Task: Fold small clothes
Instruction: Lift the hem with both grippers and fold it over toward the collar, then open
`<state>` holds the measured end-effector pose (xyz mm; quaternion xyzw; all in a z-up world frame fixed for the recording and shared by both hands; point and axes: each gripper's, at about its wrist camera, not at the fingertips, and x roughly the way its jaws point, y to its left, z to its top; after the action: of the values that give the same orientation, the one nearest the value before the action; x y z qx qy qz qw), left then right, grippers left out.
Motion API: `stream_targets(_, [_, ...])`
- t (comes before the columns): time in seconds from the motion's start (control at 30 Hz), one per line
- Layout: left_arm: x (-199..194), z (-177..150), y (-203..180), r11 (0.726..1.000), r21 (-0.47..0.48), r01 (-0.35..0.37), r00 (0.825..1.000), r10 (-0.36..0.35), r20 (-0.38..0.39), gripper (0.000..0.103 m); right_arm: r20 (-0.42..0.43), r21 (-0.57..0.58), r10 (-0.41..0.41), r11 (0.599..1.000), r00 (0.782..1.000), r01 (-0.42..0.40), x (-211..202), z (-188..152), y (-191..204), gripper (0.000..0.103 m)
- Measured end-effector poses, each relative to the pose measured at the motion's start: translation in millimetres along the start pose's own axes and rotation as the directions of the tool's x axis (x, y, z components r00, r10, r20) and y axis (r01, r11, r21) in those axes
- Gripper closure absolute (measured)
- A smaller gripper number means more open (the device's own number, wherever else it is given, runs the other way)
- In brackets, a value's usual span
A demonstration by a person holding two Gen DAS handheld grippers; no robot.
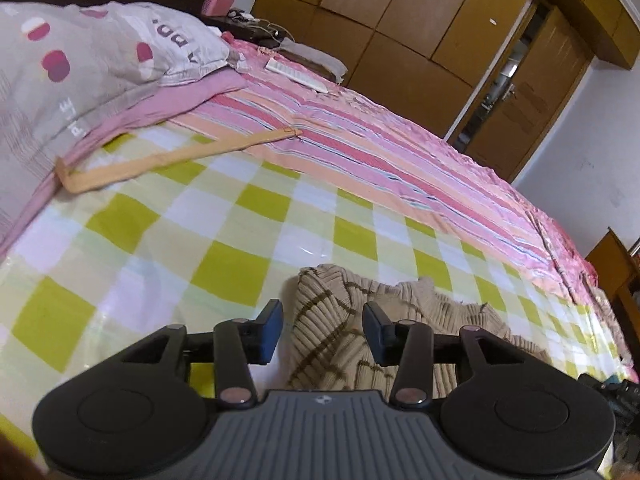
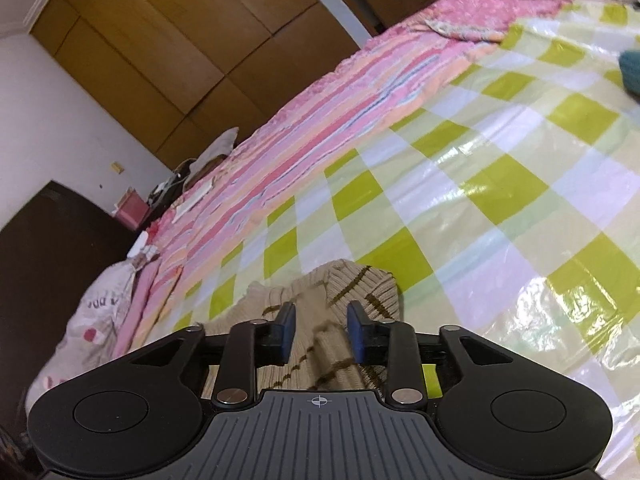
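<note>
Left claw (image 1: 323, 330) and right claw (image 2: 321, 332) both gape apart over the beige sweater (image 1: 352, 320), bunched directly ahead beneath them near the checkered sheet's (image 1: 240, 216) close edge.

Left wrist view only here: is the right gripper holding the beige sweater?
Observer: No. The right gripper stands open over the beige sweater, with its pads not pinching the knit.
Operator: Any other clothes on its side?
Observer: One teal knitted piece lies on the checked sheet, cut off by the edge of the right wrist view.
</note>
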<state>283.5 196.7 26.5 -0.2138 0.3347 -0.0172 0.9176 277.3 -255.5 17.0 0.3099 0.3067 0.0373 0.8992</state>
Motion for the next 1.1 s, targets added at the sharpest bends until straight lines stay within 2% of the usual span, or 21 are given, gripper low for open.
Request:
stream_targets(0.2, [-6,-22,-13,0.993,0.12,0.007,1.0,-0.004,-0.019,0.054,-0.017,-0.084,-0.04,0.996,0.999,0.038,4,-4,7,0.068])
stream_targets(0.33, [7,-32,-29,0.97,0.236,-0.059,0.997,0.068,-0.029,0.054,-0.03,-0.129,-0.094,0.988,0.995,0.089,13,-8,6,0.068])
stream_targets(0.4, [17,-33,-32,0.962,0.257,-0.098,0.993,0.109,-0.032,0.054,-0.041,-0.147,-0.111,0.984,0.993,0.104,17,-9,5,0.068])
stream_targets(0.53, [29,-33,-25,0.969,0.215,-0.119,0.99,0.132,-0.045,0.053,-0.054,-0.188,-0.124,0.976,0.991,0.111,21,-9,6,0.068])
stream_targets(0.7, [29,-30,-18,0.968,0.188,-0.165,0.985,0.171,-0.011,0.05,-0.042,-0.25,-0.115,0.963,0.993,0.101,17,-11,15,0.068])
stream_targets(0.9, [27,-30,-5,0.985,0.054,-0.166,0.986,0.166,0.003,0.05,-0.049,-0.312,-0.124,0.944,0.991,0.102,26,-17,26,0.068])
stream_targets(1.07, [27,-28,1,0.983,-0.015,-0.182,0.983,0.182,0.011,0.05,-0.039,-0.322,-0.151,0.938,0.988,0.13,29,-17,23,0.097])
stream_targets(1.1, [25,-29,-1,0.98,-0.008,-0.197,0.98,0.197,0.026,0.05,-0.032,-0.306,-0.151,0.942,0.988,0.134,27,-15,21,0.098])
